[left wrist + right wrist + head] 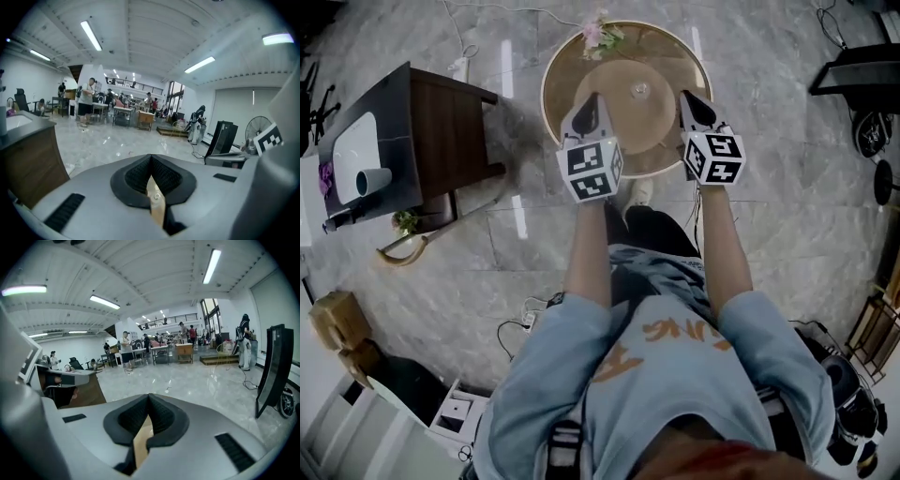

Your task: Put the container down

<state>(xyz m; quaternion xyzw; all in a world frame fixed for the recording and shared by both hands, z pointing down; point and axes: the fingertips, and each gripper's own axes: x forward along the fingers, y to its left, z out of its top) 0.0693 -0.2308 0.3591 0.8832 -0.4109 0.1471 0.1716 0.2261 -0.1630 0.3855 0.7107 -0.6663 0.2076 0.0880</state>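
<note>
**Both grippers clamped on opposite edges of the container, over the round table**

The left gripper (591, 101) has its jaws closed tight on a thin tan edge piece of the container (637, 112). In the left gripper view the dark ribbed pads (136, 177) meet at the top and pinch that tan strip (156, 204), which carries a small screw. The right gripper (688, 101) grips the opposite edge in the same way. Its pads (161, 416) press on a tan strip (140, 444) with no gap showing.

From the head view, the container is a round tan piece with a small clear knob (639, 91) at its centre, spanning the space between the two grippers. It sits inside the outline of the round table (551, 70), nearer the table's close rim than the far one. A spray of flowers (600, 33) lies at the far rim.

A dark wooden cabinet (445, 131) stands near the table's left edge. To the right, the polished marble floor (769, 206) lies open as far as dark equipment (858, 70) near the frame's edge. Both gripper views look across a wide stretch of bare floor toward distant work tables (159, 352).
</note>
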